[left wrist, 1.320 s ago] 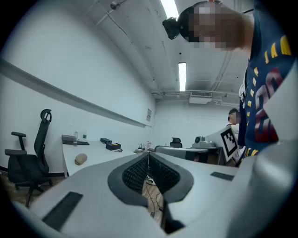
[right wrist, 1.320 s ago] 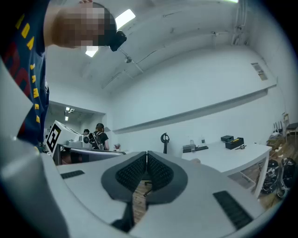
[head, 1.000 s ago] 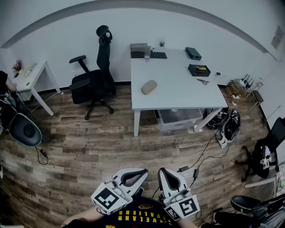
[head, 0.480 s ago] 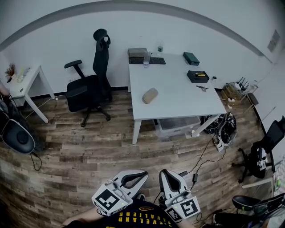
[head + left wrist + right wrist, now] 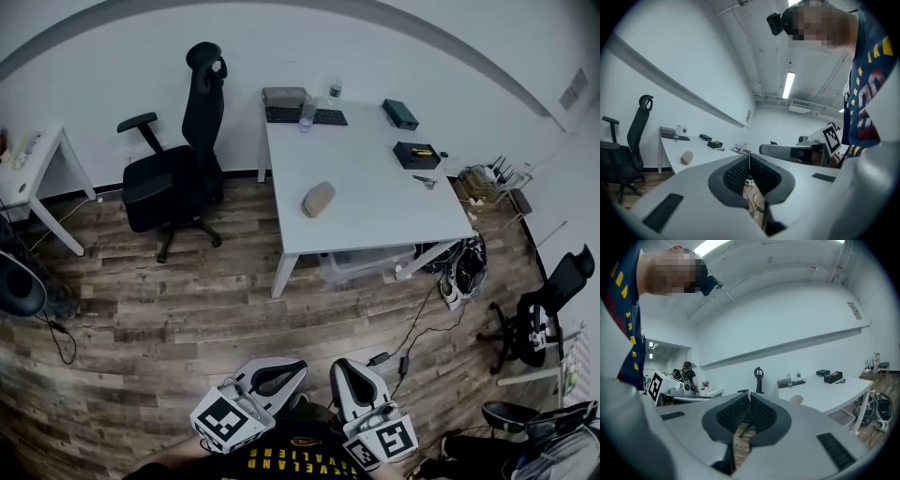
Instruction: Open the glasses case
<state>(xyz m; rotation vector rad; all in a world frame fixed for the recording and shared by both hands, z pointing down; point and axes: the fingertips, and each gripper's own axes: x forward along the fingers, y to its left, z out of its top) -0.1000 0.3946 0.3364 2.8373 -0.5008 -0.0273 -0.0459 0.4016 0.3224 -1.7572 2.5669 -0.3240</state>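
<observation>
Zero progress on the opening so far. Looks shut, that tan glasses case (image 5: 318, 199), lying near the middle of the white desk (image 5: 394, 211) with nothing touching it. Holding nothing in either the left gripper (image 5: 298, 366) or the right gripper (image 5: 339, 366), both clamped fully together down by the body. Well apart from the case, across a stretch of wood floor (image 5: 187, 309). Left to do, probably: getting over there, pinning the case, prying up the lid.

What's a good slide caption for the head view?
Shut, empty left claw and right claw face the glasses case on the table across the floor.
</observation>
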